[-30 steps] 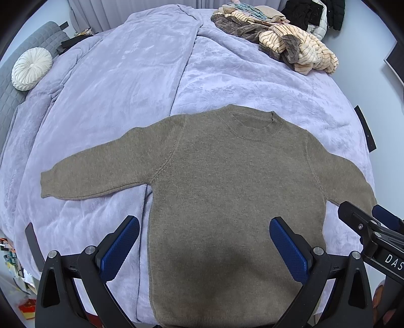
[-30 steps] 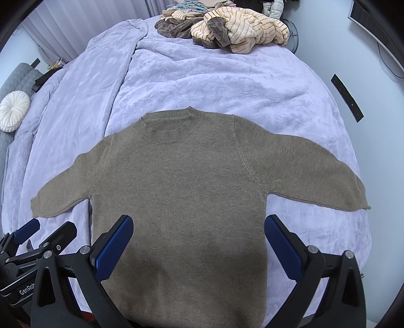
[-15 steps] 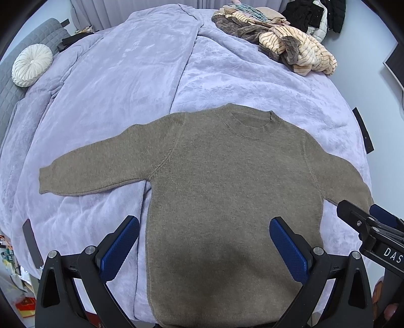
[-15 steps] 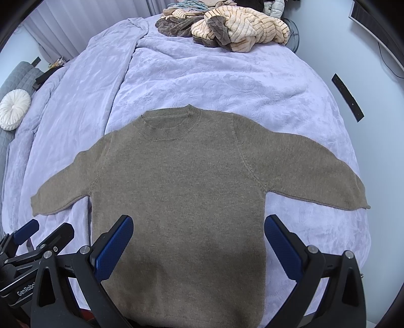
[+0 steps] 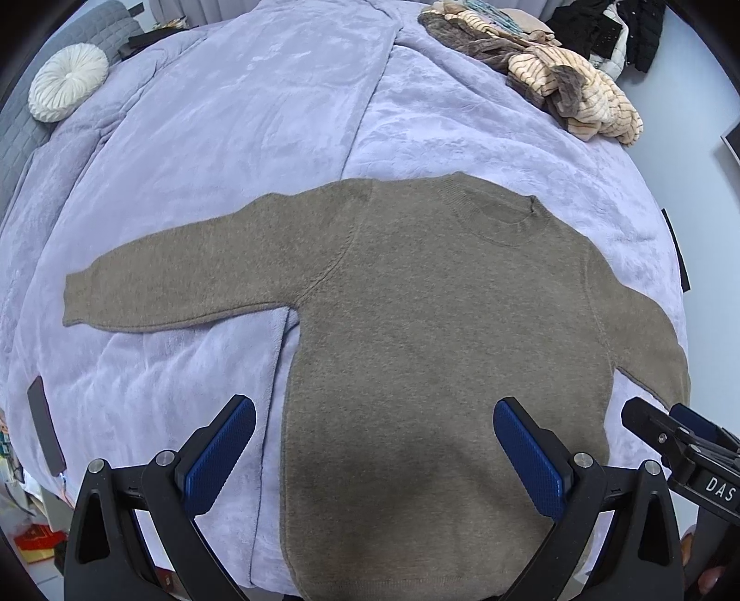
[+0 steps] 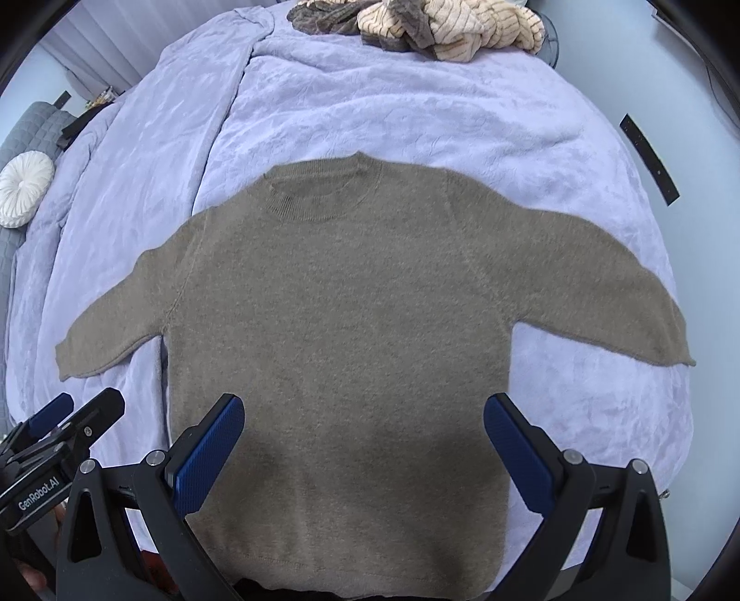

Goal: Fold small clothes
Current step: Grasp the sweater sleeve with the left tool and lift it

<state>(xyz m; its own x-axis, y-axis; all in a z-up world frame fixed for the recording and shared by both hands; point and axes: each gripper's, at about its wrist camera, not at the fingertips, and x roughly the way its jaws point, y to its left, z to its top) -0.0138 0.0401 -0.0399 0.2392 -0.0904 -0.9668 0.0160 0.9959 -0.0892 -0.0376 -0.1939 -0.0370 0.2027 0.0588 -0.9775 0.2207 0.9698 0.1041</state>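
A small olive-brown knit sweater (image 5: 416,333) (image 6: 337,323) lies flat, front up, on a lilac bedspread (image 5: 240,120), both sleeves spread out to the sides and the neck at the far end. My left gripper (image 5: 374,444) hovers open above the sweater's lower left part, nothing between its blue pads. Over the lower hem my right gripper (image 6: 363,439) is open too and holds nothing. Each gripper shows at the edge of the other's view: the right gripper (image 5: 684,444) and the left gripper (image 6: 55,425).
A pile of striped cream and brown clothes (image 5: 555,88) (image 6: 430,23) sits at the far end of the bed. A round white cushion (image 5: 67,81) rests on a grey sofa at the far left. Dark flat strips (image 5: 44,425) (image 6: 647,159) lie off the bed's sides.
The left wrist view has shifted left, so the sweater now sits further right in it. The right wrist view has moved slightly closer. The sweater itself has not moved.
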